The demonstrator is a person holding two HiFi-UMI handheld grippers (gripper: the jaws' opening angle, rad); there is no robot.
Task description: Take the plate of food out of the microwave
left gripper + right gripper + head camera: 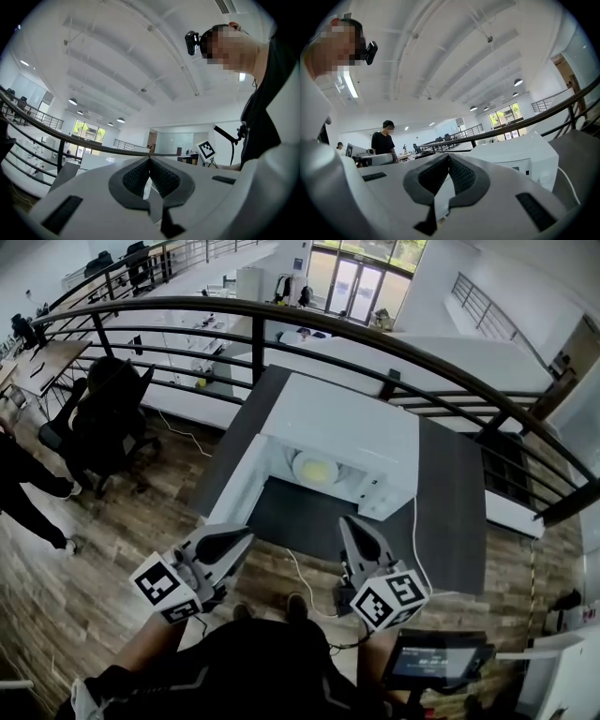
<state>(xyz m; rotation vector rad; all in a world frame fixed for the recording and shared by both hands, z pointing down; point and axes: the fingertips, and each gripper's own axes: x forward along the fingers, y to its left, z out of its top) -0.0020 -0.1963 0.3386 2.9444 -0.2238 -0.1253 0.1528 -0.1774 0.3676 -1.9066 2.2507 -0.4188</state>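
The plate of food (316,469) sits inside the open microwave (347,423) on the dark table (450,512). You hold both tongs low in front of the microwave, tips angled toward it. The left gripper (246,534) and right gripper (349,522) are each pressed together, pinching nothing.

left tool (150,160) closed, right tool (449,158) closed, both tilted upward
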